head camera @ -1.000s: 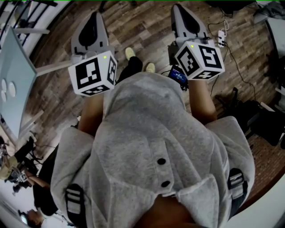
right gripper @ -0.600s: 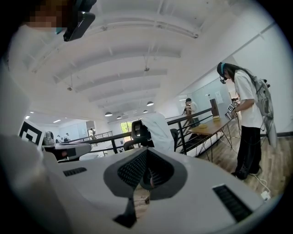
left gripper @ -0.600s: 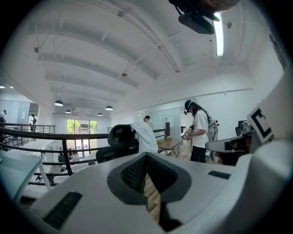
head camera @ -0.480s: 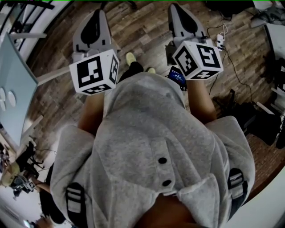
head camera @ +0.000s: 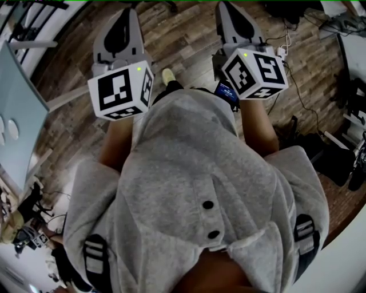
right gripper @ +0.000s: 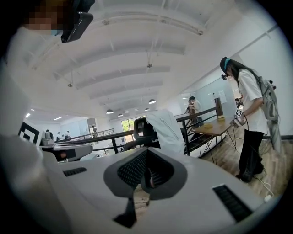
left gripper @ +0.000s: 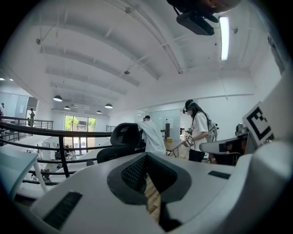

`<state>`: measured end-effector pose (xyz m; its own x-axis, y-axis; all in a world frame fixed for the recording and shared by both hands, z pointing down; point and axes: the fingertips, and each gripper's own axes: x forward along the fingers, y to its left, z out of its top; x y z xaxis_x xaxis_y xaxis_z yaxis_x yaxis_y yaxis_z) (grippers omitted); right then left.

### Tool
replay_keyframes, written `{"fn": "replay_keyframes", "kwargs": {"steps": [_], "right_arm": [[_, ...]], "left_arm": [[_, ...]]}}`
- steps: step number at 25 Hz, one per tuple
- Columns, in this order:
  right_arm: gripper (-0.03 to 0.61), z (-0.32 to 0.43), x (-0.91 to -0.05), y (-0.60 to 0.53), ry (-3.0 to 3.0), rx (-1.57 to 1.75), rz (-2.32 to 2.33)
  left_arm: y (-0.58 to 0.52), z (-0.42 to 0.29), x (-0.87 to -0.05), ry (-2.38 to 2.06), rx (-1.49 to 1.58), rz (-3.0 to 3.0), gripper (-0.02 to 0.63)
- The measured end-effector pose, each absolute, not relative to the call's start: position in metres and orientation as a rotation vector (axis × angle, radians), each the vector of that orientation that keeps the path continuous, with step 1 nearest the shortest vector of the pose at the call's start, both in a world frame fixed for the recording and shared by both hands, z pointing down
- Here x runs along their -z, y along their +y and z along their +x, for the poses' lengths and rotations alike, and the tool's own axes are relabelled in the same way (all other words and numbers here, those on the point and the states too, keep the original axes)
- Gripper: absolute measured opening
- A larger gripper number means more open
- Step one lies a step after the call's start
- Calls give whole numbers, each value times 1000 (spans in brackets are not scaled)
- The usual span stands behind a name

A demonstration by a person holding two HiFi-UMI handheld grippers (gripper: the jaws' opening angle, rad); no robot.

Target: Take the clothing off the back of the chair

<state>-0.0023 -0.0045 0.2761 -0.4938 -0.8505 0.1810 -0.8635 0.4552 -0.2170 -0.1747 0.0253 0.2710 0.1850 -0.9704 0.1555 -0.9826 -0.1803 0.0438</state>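
Observation:
A white garment (left gripper: 153, 135) hangs over the back of a black office chair (left gripper: 120, 137), some way ahead of both grippers. The right gripper view shows the same garment (right gripper: 165, 130) on the chair (right gripper: 140, 130). My left gripper (left gripper: 145, 157) is shut with nothing in it and points roughly level toward the chair. My right gripper (right gripper: 145, 154) is likewise shut and holds nothing. In the head view the left gripper (head camera: 122, 20) and right gripper (head camera: 230, 12) are held out side by side over the wooden floor, above the grey hoodie (head camera: 194, 189) that I wear.
A black railing (left gripper: 46, 132) runs behind the chair. Another person (right gripper: 252, 105) with a backpack and headset stands to the right beside a wooden table (right gripper: 215, 130). A glass table (head camera: 17, 114) is at my left, and cables with a power strip (head camera: 283, 48) lie at my right.
The floor has slid under me as I walk forward. Both grippers stay out in front, side by side, slightly higher in the head view. Neither has opened.

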Motion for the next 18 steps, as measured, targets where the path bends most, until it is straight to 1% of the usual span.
{"fn": "replay_keyframes", "kwargs": {"steps": [8, 14, 18], "right_arm": [[12, -22, -275, -13, -2635, -417, 1563], [12, -17, -266, -17, -2641, -386, 1561], [12, -18, -275, -35, -2636, -386, 1568]], "left_arm": [[18, -194, -265, -1898, -108, 2332, 6], [15, -187, -257, -1908, -104, 2347, 6], [-2, -191, -268, -1901, -111, 2342, 6]]}}
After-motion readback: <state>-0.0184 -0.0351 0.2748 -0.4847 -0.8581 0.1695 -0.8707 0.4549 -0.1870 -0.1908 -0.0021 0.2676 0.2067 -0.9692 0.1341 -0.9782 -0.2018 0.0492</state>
